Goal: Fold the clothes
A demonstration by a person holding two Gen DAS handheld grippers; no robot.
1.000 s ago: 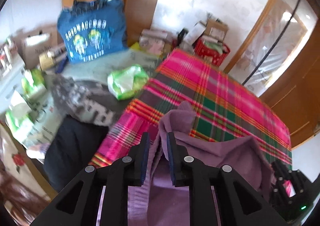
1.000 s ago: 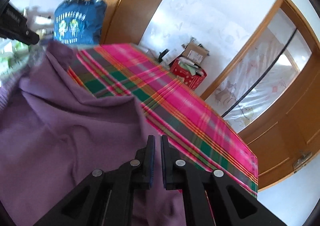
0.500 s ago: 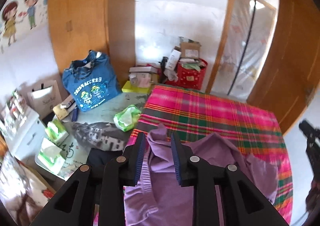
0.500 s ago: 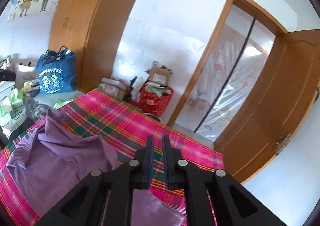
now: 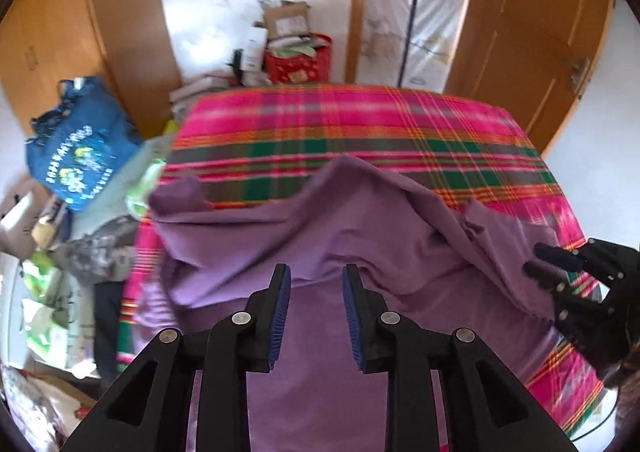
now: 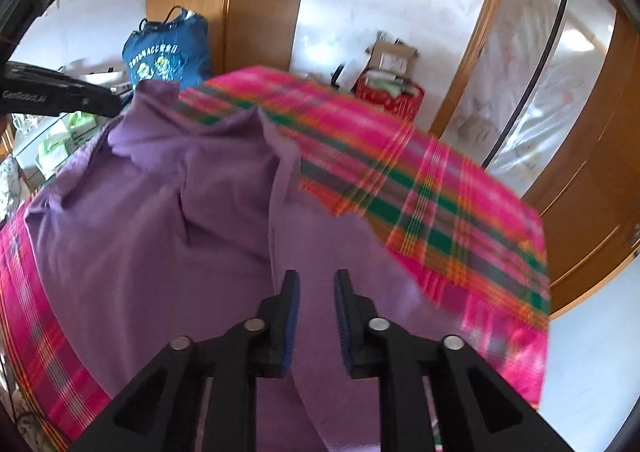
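The purple garment [image 5: 360, 236] lay rumpled across the near edge of the plaid-covered bed [image 5: 360, 124], under the released left gripper [image 5: 314, 284] and the right gripper [image 6: 316, 292], whose empty jaws were opening

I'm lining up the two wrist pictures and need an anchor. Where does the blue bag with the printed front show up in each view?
Left wrist view: the blue bag sits at the left edge, about mid-height, beside the plaid cover.
Right wrist view: it stands upper left, against the wooden wardrobe, behind the purple garment.
Shared landmark: the red basket by the white wall, beyond the plaid cover.
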